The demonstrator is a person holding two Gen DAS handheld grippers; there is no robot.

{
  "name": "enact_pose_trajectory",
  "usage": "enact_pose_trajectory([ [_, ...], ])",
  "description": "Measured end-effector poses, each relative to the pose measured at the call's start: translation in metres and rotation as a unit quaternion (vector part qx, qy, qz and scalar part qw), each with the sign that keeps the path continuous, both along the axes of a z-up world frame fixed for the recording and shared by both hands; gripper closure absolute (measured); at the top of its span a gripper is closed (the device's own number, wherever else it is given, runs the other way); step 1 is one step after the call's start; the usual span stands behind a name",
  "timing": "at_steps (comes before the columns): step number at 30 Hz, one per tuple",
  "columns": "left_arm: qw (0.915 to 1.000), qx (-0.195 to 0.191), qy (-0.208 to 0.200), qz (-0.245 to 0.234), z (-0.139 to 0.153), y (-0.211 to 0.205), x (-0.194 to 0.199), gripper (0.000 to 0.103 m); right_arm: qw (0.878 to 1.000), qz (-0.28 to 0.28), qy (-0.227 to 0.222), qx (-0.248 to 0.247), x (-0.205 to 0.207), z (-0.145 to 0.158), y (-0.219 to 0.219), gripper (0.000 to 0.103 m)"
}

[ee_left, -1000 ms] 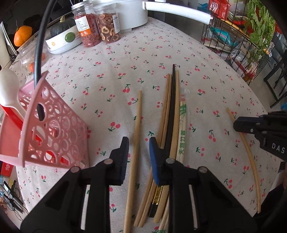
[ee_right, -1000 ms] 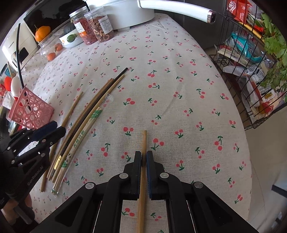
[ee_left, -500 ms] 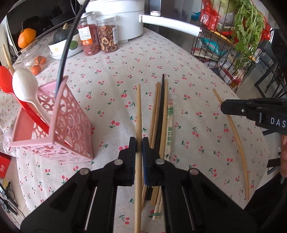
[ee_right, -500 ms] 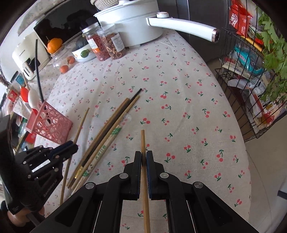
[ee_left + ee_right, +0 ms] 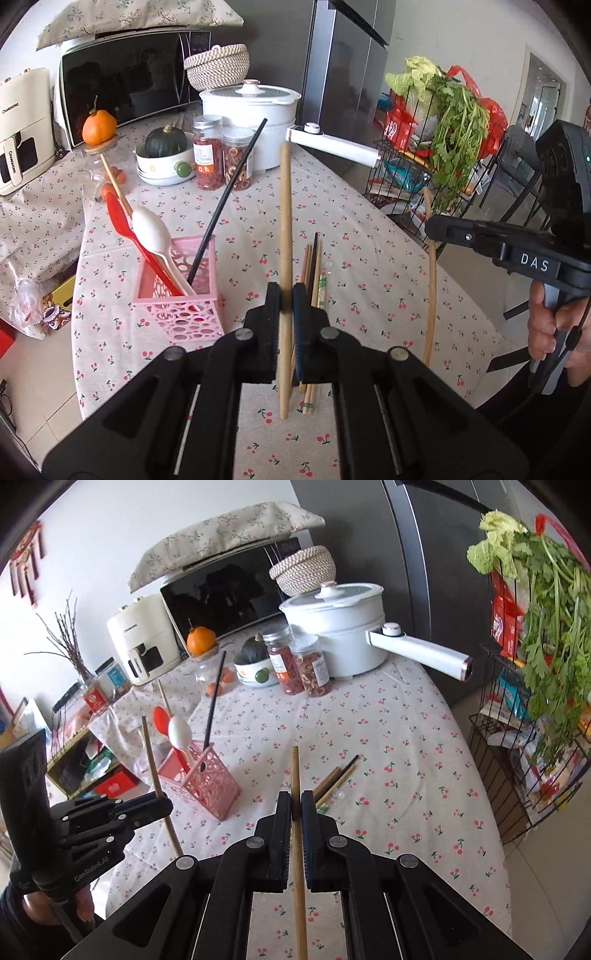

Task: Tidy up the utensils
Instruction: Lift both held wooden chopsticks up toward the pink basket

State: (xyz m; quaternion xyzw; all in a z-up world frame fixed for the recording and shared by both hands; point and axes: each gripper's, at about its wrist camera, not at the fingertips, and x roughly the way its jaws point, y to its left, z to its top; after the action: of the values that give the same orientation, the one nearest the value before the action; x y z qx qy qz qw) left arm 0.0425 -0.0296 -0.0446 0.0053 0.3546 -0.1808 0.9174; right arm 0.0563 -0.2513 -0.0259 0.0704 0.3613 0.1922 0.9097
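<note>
My left gripper [image 5: 285, 295] is shut on a wooden chopstick [image 5: 285, 221], held upright above the table. My right gripper [image 5: 294, 805] is shut on another wooden chopstick [image 5: 295, 775], also lifted; it shows in the left wrist view [image 5: 430, 280] too. A pink perforated holder [image 5: 181, 291] stands left of my left gripper, also in the right wrist view [image 5: 210, 779]. It holds a red spoon [image 5: 122, 225], a white spoon [image 5: 149, 230] and a black chopstick [image 5: 229, 192]. Several chopsticks [image 5: 314, 269] lie on the cherry-print tablecloth.
At the back stand a white pot with a long handle [image 5: 255, 110], two jars [image 5: 221, 158], a bowl with a green squash [image 5: 162, 162], an orange [image 5: 99, 127] and a microwave [image 5: 129, 81]. A wire rack with greens [image 5: 443, 147] stands right of the table edge.
Both grippers have risen and tilted up, lifting their chopsticks off the table. The left gripper closed on its chopstick one second ago to half a second ago.
</note>
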Motion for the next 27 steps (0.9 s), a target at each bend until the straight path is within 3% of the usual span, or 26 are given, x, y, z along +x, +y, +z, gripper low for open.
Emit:
enact_pose_trajectory([
  [6, 0.9977, -0.035, -0.057, 0.013, 0.029, 0.015, -0.011, 0.095, 0.998, 0.007, -0.067, 0.01, -0.013, 0.031, 0.01, 0.098],
  [14, 0.9877, -0.062, -0.133, 0.054, 0.075, 0.042, -0.009, 0.095, 0.993, 0.015, -0.112, 0.033, -0.003, 0.071, 0.028, 0.098],
  [20, 0.9798, -0.077, -0.16, 0.093, 0.086, 0.065, -0.004, 0.095, 0.995, 0.026, -0.092, 0.013, 0.005, 0.081, 0.051, 0.098],
  [24, 0.9753, -0.064, -0.181, 0.11, 0.085, 0.072, -0.001, 0.095, 0.996, 0.037, -0.08, 0.011, 0.008, 0.078, 0.062, 0.098],
  [27, 0.9767, -0.056, -0.172, 0.115, 0.075, 0.075, 0.007, 0.095, 0.996, 0.043, -0.082, 0.012, 0.007, 0.079, 0.069, 0.098],
])
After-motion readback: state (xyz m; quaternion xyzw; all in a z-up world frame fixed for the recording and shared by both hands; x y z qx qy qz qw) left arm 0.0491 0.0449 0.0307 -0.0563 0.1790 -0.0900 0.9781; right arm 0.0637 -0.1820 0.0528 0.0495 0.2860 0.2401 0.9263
